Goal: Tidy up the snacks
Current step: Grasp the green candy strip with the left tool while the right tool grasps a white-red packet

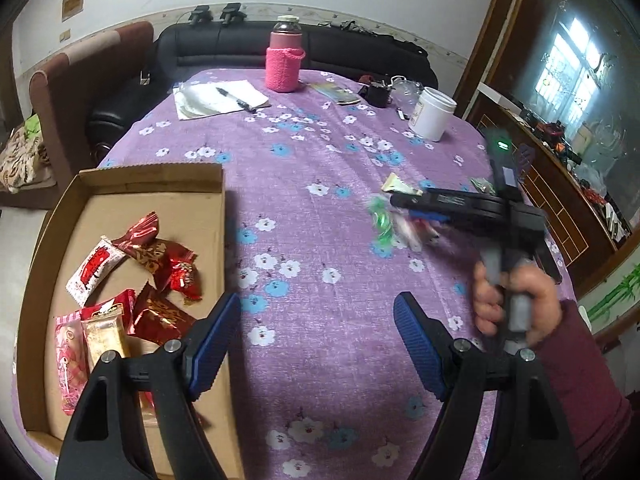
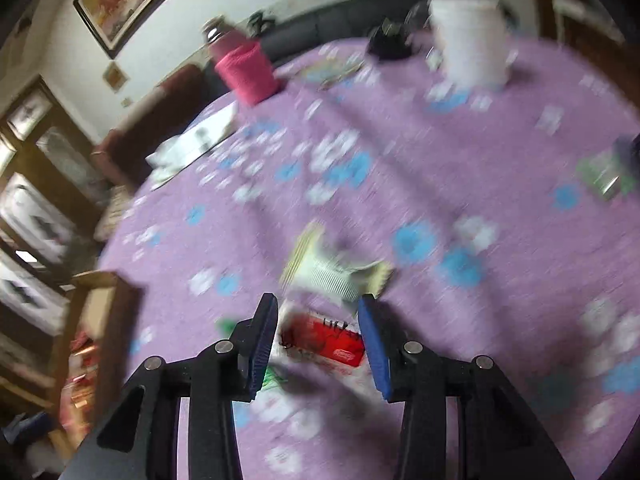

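Several packets already boxed: the cardboard box point(image 1: 120, 184) sits at the left edge of the worktop point(image 1: 320, 320) and holds red, pink and gold wrapped snacks point(image 1: 132, 280) bunched toward its near end; the far half is bare card.
Box risk: its near right wall lies just beside the left fingers, so a careless swing of that hand could nudge the box or crush a packet against the wall.
Left gripper: the left gripper point(image 1: 316, 344) hovers over bare cloth beside the box, fingers point(image 1: 212, 332) wide apart and holding nothing; idle, it could get in the way of a delivery from the right.
Loose snacks: a small cluster lies right of centre, namely a green packet point(image 1: 380, 220), a pale striped packet point(image 2: 336, 272) and a red-and-white packet point(image 2: 324, 344); another green packet point(image 2: 604, 176) lies further right, near the edge.
Right gripper: the right gripper point(image 2: 320, 344) reaches into the cluster, fingers point(image 2: 264, 344) partly apart around the red-and-white packet, with no contact I can make out through the blur.
Grasp risk: the packets lie touching or overlapping, so closing here may pinch two at once, or catch only a crimped end that slips out on the way to the box.
Speed risk: heavy smear in the right view suggests a fast approach; fingertips could snag the cloth or sweep the green packet away.
Bystanders: a white tub point(image 1: 432, 114) and a pink-sleeved jar point(image 1: 285, 60) stand well apart at the far side, at little risk.
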`<state>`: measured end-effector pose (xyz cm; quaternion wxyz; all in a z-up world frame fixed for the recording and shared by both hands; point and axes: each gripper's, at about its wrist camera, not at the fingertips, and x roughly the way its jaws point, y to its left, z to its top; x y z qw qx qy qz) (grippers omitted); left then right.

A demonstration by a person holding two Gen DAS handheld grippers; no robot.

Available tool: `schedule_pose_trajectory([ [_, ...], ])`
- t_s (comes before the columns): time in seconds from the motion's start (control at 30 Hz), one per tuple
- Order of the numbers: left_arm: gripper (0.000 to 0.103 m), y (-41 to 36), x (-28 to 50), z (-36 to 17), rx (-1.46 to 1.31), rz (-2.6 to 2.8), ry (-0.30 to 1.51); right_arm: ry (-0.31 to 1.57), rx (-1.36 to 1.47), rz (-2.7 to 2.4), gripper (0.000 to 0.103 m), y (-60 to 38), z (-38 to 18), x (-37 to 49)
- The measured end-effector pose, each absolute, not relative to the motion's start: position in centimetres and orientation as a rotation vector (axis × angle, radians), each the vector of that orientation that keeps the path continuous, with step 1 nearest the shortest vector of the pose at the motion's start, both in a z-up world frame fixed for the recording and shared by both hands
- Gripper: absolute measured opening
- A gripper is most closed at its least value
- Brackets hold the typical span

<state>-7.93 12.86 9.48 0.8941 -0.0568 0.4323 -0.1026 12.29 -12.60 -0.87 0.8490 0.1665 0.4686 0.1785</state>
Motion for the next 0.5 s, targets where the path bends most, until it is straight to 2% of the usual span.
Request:
schedule_pose_trajectory([
  [0.1,0.078,13.7,-7.6,9.3,-0.141,-0.216,0.894,1.009,0.486,0.554,0.045,-13.1,-0.8,10.9],
  [0.3,0.078,13.5,-6.9,9.1,-0.15,-0.223,0.911,0.969,0.216,0.347,0.045,-12.2,0.1,8.6],
  [0.5,0.078,12.7,-4.4,9.0,-0.164,-0.228,0.935,0.92,0.278,0.186,0.047,-14.8,1.4,4.4],
])
